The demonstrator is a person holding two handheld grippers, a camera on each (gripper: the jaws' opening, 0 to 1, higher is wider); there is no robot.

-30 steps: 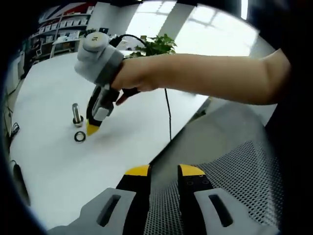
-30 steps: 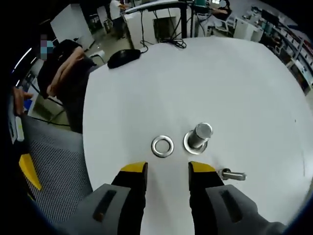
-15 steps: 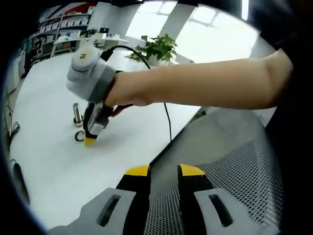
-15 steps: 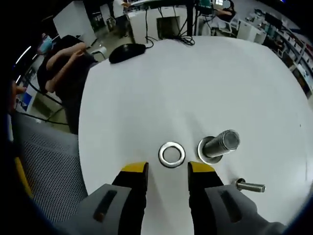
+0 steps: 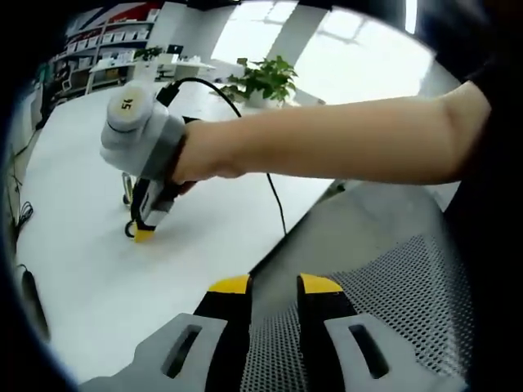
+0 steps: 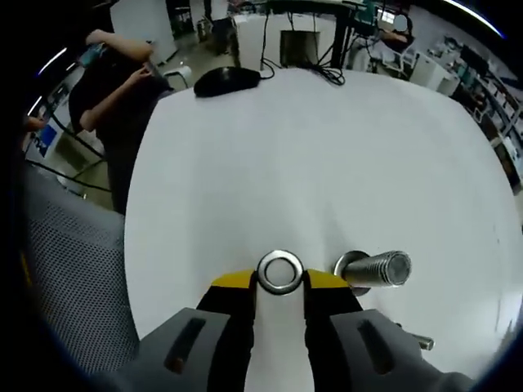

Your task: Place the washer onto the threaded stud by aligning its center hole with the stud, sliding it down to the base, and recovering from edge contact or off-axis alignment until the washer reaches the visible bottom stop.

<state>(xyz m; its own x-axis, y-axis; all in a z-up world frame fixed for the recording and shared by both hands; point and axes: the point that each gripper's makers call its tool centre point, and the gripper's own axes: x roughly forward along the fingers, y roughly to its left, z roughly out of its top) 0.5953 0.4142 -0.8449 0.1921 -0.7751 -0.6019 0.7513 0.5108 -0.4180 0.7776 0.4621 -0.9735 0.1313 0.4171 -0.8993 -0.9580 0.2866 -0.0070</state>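
Bracketing the washer flat on the table — right gripper fingers parted; left gripper parted, idle.

Bright, even daylight floods both views; in the left gripper view the windows far beyond the tongs blow out to white. The white worktop glares mildly, with soft shadows just ahead of the tongs. Fisheye bending curves the edges, where detail softens.
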